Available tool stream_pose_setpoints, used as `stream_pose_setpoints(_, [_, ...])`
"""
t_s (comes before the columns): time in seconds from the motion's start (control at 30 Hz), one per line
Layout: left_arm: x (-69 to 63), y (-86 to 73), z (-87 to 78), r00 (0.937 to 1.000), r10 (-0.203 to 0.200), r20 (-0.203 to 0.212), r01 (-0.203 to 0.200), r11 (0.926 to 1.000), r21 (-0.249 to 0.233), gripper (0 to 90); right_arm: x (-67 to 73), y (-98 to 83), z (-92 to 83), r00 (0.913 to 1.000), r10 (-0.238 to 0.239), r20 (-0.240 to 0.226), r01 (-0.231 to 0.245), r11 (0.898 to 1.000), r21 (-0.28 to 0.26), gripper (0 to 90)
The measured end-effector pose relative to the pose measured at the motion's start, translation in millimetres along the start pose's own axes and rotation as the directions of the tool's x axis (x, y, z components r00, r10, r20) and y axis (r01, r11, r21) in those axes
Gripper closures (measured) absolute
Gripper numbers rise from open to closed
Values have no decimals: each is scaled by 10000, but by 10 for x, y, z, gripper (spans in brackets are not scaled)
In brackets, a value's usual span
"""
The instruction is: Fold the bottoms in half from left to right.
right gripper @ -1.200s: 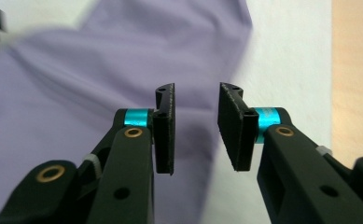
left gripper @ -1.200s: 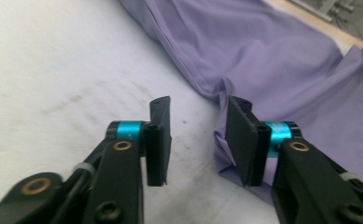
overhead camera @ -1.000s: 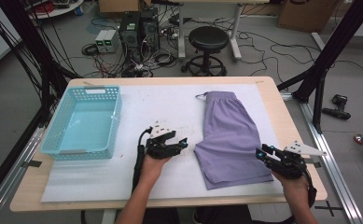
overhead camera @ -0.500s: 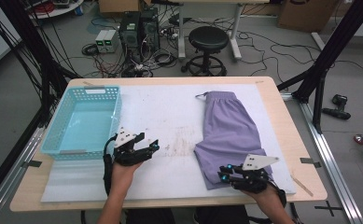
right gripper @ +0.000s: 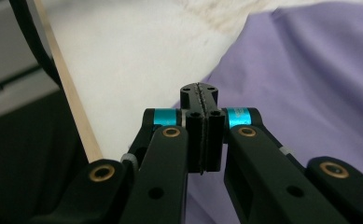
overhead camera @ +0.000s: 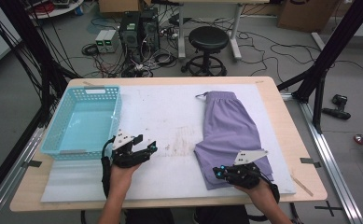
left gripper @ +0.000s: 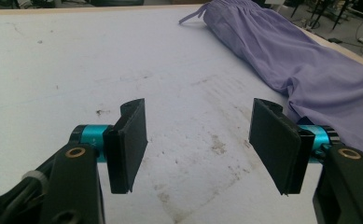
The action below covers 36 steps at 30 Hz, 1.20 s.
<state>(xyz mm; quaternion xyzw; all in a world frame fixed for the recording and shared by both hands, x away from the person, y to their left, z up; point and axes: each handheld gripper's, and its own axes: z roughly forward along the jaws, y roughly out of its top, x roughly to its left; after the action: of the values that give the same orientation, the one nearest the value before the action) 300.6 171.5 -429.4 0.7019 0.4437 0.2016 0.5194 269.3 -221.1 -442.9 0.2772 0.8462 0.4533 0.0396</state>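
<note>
The purple shorts (overhead camera: 229, 135) lie lengthwise, waistband far, hem near, on the surface's (overhead camera: 170, 116) right half; the right gripper (overhead camera: 219, 173), its jaws just closing flat together at the hem corner, is nearer, the left gripper (overhead camera: 151, 148) standing wide and empty beside.

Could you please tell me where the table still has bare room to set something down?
The widest free patch lies between the blue basket and the purple shorts, beyond the left gripper. The right side is crowded: shorts and right gripper there.
</note>
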Motion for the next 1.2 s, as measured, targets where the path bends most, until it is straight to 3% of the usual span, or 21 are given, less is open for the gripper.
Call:
stream_pose_setpoints(0.03, [-7,-1,5,10000,10,42,-10,10000,-1,370,0,5,-12,9999,16,-130,-17,9999,-124,900])
stream_pose_setpoints(0.1, [-19,-5,12,10000,19,72,-19,10000,15,373,18,-1,-8,9993,-196,-332,193,9998,-88,768])
stream_pose_setpoints(0.17, [-27,-10,19,9999,46,97,-46,10000,53,377,43,-35,32,9990,-217,-397,221,9997,103,668])
stream_pose_setpoints(0.2, [-34,-14,24,9999,30,100,-31,10000,49,379,63,-55,64,9988,-253,-421,268,9990,354,663])
stream_pose_setpoints(0.23, [-40,-18,27,9999,17,108,-18,10000,61,380,81,-68,94,9987,-343,-383,363,9979,531,663])
stream_pose_setpoints(0.3, [-49,-24,31,9999,31,131,-33,10000,88,382,107,-78,150,9982,-590,-119,599,9924,1078,772])
stream_pose_setpoints(0.37, [-58,-29,33,9999,18,146,-19,10000,90,383,110,-71,156,9976,-640,-253,663,9922,1058,889])
stream_pose_setpoints(0.4, [-59,-31,33,9999,31,161,-32,9999,97,385,110,-54,144,9975,-674,-208,691,9931,946,890])
stream_pose_setpoints(0.57, [-67,-20,45,9998,20,206,-22,9999,124,388,49,-10,68,9966,16,-825,14,9994,356,888])
stream_pose_setpoints(0.6, [-67,-20,45,9998,20,206,-22,9999,124,388,8,-9,61,9909,504,-1252,-479,9986,230,886])
stream_pose_setpoints(0.67, [-87,-22,63,9997,12,235,-16,9999,139,389,-45,-20,59,9831,980,-1544,-978,9952,86,859])
stream_pose_setpoints(0.7, [-93,-25,72,9997,21,237,-25,9999,171,389,-76,-25,62,9804,1271,-1505,-1277,9918,55,823])
stream_pose_setpoints(0.73, [-98,-27,77,9997,8,247,-12,9998,186,389,-106,-22,64,9863,1408,-857,-1407,9900,72,809])
stream_pose_setpoints(0.77, [-100,-29,83,9996,25,268,-29,9998,172,389,-117,-18,60,9895,1402,-360,-1396,9900,182,809])
stream_pose_setpoints(0.83, [-110,-28,87,9996,21,298,-26,9998,184,389,-138,-13,33,9914,1301,110,-1302,9915,38,809])
stream_pose_setpoints(1.0, [-114,-26,101,9995,16,314,-23,9997,224,389,-64,-7,-35,9962,771,-410,-781,9967,-230,806])
stream_pose_setpoints(1.1, [-143,-26,117,9993,37,361,-45,9998,207,389,-31,-15,11,9979,560,-321,-560,9984,31,778])
stream_pose_setpoints(1.2, [-171,-24,137,9991,35,415,-44,9998,205,389,21,-35,98,9995,278,-177,-269,9983,511,677])
